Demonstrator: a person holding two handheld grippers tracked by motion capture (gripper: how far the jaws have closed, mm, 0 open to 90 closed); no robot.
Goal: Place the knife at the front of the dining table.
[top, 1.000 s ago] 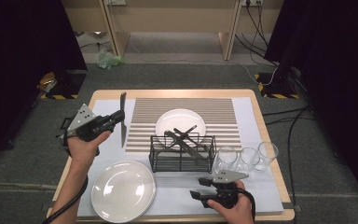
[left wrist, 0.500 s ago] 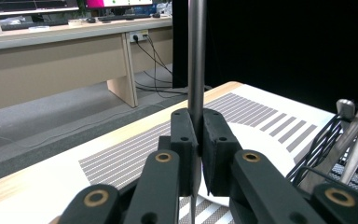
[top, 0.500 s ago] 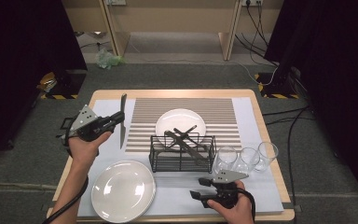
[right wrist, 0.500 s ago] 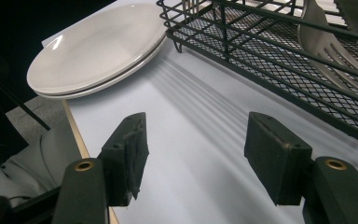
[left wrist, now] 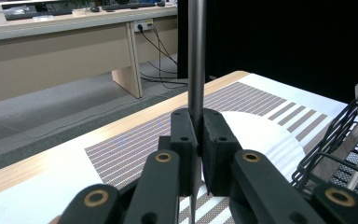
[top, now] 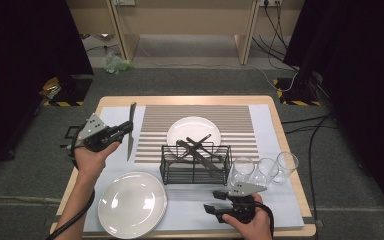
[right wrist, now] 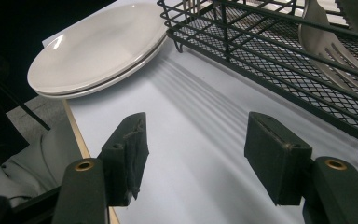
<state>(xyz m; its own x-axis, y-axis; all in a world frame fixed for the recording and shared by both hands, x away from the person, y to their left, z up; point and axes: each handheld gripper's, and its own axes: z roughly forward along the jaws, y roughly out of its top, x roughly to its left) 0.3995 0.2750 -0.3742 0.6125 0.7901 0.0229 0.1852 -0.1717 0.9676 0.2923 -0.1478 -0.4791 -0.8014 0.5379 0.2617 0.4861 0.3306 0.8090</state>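
Left claw (top: 128, 127) is clamped on a knife (top: 130, 131), its two black pads pressed together on the metal so that the handle rises straight up above the pads in the left gripper view (left wrist: 196, 56) and the blade tip pokes out below them. Seen from the high view, the knife hangs crosswise to this claw, over the left edge of the striped mat (top: 240, 117), with the person's left hand (top: 92, 157) behind it. Beyond the claw's tips lies a white plate (top: 182, 131) on the mat, and to the right of that a black wire basket (top: 172, 170) with cutlery leaning in it (a rounded handle end shows at the right edge of the left gripper view). Right claw (top: 211, 208) sits low near the table's front edge (top: 190, 233), its pads standing well apart with nothing between them but the pale sheet under them (right wrist: 191, 140). Ahead of this claw and to one side is a second white plate (right wrist: 93, 44), and on the other side the basket's mesh wall (right wrist: 270, 60) with a fork inside. Three clear glasses (top: 262, 169) stand just beyond the right hand (top: 245, 227), beside the basket.
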